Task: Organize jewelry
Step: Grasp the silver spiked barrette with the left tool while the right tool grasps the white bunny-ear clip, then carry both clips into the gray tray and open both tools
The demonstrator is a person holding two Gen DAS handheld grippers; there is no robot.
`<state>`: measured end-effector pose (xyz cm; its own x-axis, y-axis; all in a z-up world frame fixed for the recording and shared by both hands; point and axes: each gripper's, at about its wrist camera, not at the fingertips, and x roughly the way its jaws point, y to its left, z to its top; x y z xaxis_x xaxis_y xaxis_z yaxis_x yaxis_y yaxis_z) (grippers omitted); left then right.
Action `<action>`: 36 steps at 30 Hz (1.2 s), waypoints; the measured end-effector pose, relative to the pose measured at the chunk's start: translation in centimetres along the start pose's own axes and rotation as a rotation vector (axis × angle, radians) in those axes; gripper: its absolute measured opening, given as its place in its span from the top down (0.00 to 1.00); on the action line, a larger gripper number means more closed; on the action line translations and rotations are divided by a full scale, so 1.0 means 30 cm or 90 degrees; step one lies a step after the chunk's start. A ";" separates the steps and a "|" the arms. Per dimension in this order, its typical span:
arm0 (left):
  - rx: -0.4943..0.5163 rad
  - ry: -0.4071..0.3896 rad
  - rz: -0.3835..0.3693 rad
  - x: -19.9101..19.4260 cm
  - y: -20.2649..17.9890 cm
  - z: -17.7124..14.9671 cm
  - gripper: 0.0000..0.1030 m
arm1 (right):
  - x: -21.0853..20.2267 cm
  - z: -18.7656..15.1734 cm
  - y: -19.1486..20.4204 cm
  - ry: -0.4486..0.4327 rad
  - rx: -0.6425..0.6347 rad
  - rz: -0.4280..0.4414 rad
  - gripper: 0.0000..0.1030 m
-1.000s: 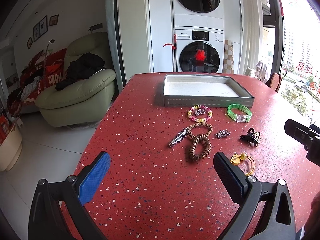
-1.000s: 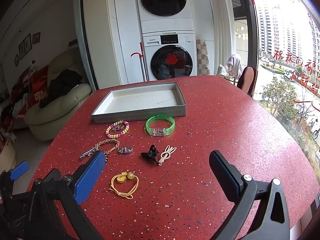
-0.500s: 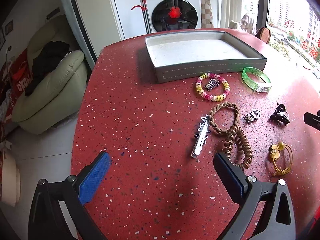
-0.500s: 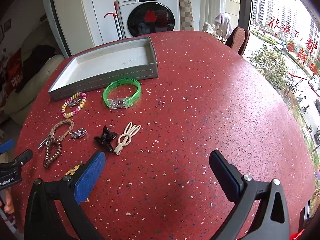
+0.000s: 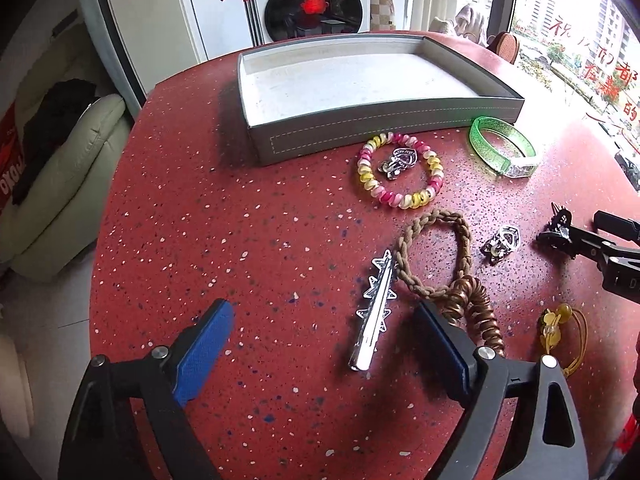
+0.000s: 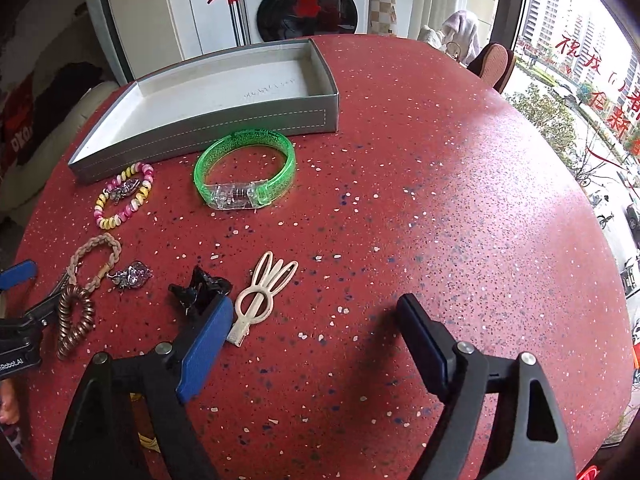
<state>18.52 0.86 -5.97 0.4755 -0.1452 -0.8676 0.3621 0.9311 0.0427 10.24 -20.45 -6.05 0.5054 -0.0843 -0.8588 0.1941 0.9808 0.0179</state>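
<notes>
Left gripper (image 5: 324,344) jaws spread wide, astride the silver star hair clip (image 5: 374,312). Right gripper (image 6: 316,332) likewise open, empty, near the beige hair clip (image 6: 262,292). Grey tray (image 5: 360,130) lies far.

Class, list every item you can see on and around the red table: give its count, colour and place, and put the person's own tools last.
Speckled table: 1, red, under everything.
Shallow stitched tray: 1, grey with white inside, far side, nothing in it.
Glittery plastic bangle: 1, green with clear clasp, in front of tray.
Spiral hair tie: 1, pink-yellow, near tray, around a small silver charm.
Braided cord loop: 1, tan, mid-table.
Coiled hair tie: 1, brown, touching the braid.
Star-edged hair clip: 1, silver, between left fingers.
Jewelled charm: 1, silver, right of braid.
Claw clip: 1, black.
Rabbit-shaped clip: 1, cream.
Elastic tie: 1, yellow.
Washing machine: 1, white, behind table.
Left gripper: open.
Right gripper: open.
</notes>
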 end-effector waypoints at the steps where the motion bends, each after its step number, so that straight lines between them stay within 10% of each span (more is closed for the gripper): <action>1: 0.001 0.000 -0.010 -0.003 -0.005 0.002 0.09 | -0.002 -0.003 0.009 -0.001 -0.006 -0.005 0.25; 9: 0.042 -0.011 -0.044 -0.029 -0.071 0.005 0.67 | -0.038 -0.017 0.053 -0.001 -0.032 0.008 0.70; 25: -0.048 -0.053 -0.107 -0.140 0.030 0.038 0.71 | -0.125 0.097 -0.062 -0.051 0.044 0.119 0.80; 36: -0.086 -0.124 -0.094 -0.179 0.078 0.309 0.71 | -0.114 0.379 0.001 -0.079 0.021 0.183 0.80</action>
<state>24.24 0.72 3.40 0.5754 -0.3313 -0.7478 0.3349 0.9296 -0.1541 18.06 -22.13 2.71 0.6419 0.1724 -0.7472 0.0543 0.9617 0.2686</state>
